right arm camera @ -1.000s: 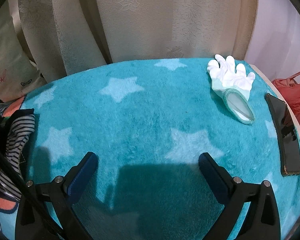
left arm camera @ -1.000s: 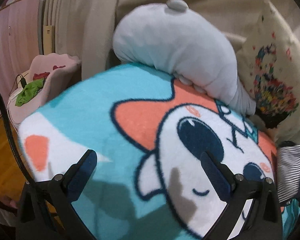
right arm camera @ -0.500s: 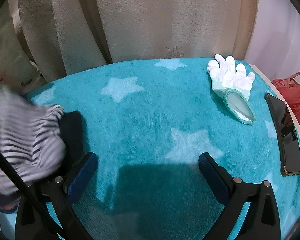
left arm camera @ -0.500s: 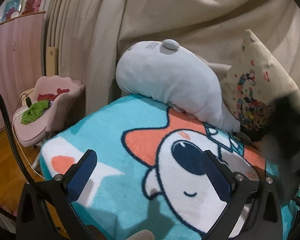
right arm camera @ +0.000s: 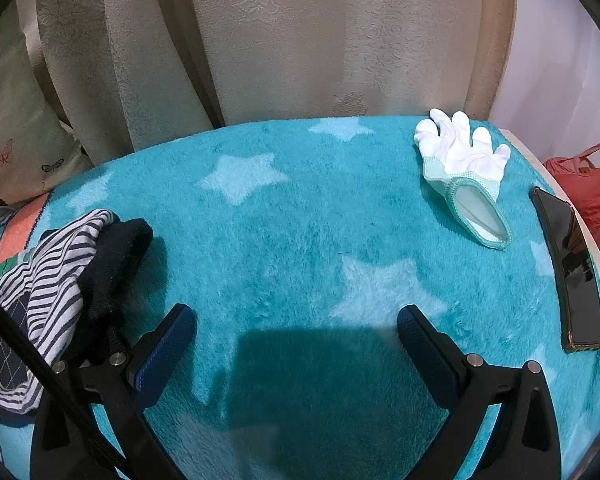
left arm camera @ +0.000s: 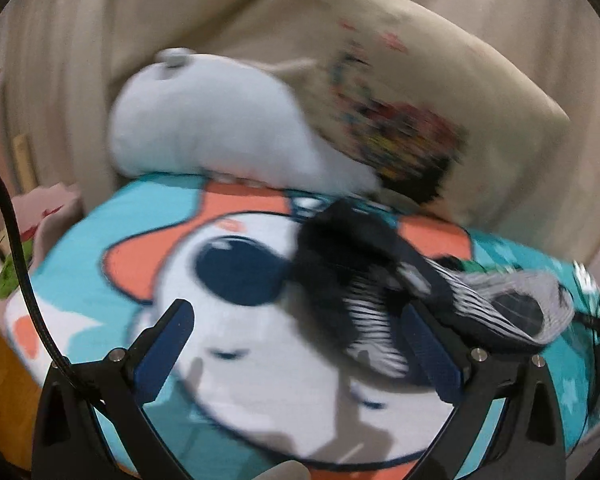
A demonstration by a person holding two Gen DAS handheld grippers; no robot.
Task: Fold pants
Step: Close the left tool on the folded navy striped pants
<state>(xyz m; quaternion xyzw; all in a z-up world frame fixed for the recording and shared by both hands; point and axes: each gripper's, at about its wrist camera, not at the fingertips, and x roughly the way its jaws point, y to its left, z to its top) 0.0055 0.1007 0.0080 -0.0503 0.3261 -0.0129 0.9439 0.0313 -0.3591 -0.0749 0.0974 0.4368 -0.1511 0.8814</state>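
Jaws of both grippers stood wide apart and empty as we held them over the teal star-print blanket. The striped pants lay crumpled to the left of our right gripper, outside its jaws, just beside its left finger. In the blurred left view, the pants lay ahead of our left gripper, toward its right finger. A white glove and a dark phone rested well to the right.
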